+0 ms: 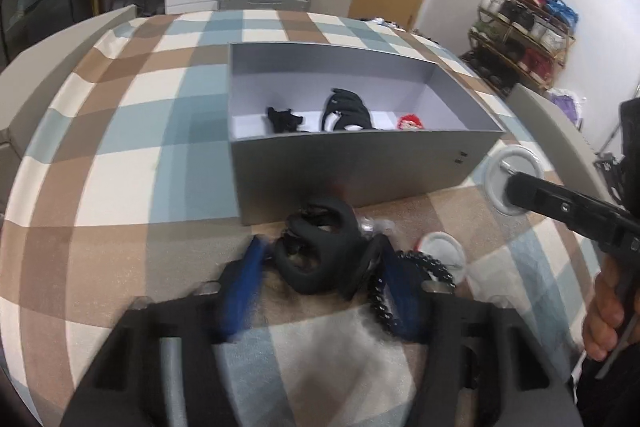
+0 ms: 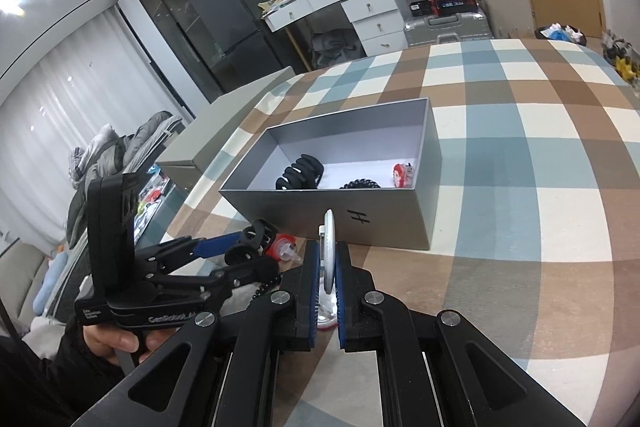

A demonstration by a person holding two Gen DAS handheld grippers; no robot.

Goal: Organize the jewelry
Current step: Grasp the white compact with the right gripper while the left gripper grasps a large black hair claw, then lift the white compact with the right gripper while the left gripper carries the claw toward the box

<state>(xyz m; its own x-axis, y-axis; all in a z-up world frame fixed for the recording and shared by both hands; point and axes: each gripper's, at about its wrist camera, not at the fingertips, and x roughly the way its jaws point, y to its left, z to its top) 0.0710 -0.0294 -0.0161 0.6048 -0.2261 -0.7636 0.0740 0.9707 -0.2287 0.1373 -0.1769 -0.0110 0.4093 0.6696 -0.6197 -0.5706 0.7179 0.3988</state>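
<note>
A grey open box [image 1: 360,167] [image 2: 352,215] stands on the checked cloth. Inside lie a black claw clip [image 1: 347,109] [image 2: 299,173], a small black piece [image 1: 282,119], a black coiled tie [image 2: 360,183] and a red hair clip [image 1: 410,123] [image 2: 402,173]. My left gripper [image 1: 320,259] [image 2: 252,243] is shut on a black hair claw [image 1: 320,251] in front of the box. My right gripper [image 2: 327,275] [image 1: 516,193] is shut on a white bangle [image 1: 514,181] [image 2: 329,251], held edge-up near the box's front.
A black bead chain [image 1: 400,283], a white-and-red round piece [image 1: 442,251] [image 2: 282,247] and a clear packet lie on the cloth [image 2: 520,187] by the left gripper. A grey lid [image 2: 240,115] sits at the table's left edge. Drawers, fridge and shoe rack stand behind.
</note>
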